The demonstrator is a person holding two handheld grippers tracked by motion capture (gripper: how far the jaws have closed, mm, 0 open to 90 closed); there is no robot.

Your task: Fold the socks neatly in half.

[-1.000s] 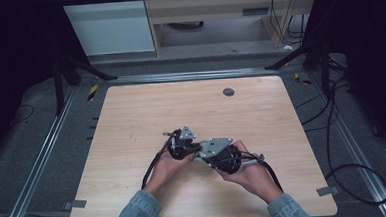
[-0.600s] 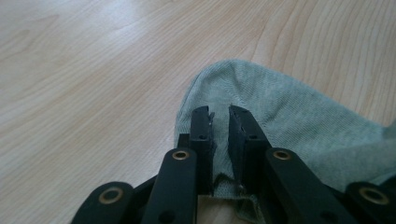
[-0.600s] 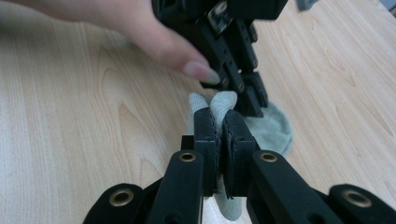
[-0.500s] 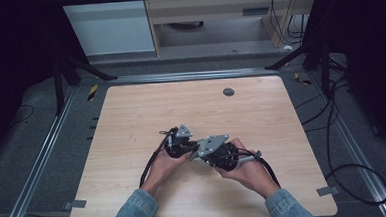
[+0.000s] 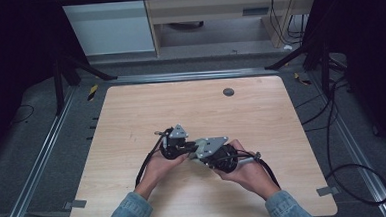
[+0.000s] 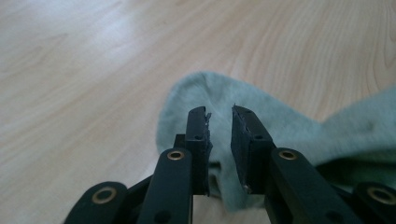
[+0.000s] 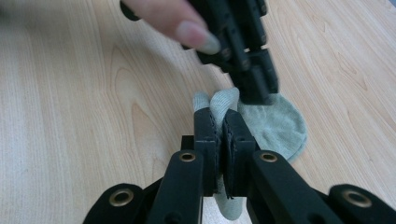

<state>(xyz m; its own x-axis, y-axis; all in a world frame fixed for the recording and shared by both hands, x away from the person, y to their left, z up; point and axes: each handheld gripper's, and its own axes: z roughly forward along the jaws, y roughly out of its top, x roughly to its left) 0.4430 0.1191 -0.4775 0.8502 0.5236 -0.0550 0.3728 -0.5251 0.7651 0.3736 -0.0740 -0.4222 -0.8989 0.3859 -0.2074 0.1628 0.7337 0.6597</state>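
Sock (image 7: 275,123), pale green, lies on the wooden table (image 5: 131,121) under both grippers. Right gripper (image 7: 223,123) pinches a fold of it tight. Left gripper (image 6: 219,114), just beside, has been easing open, its jaws slightly apart over the fabric.

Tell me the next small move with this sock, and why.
Probably draw the left gripper back off the sock. Its jaws have just been opening and now stand apart, with sock fabric between them but not pressed. The right gripper is clamped on a fold of the sock, so the sock should stay held.
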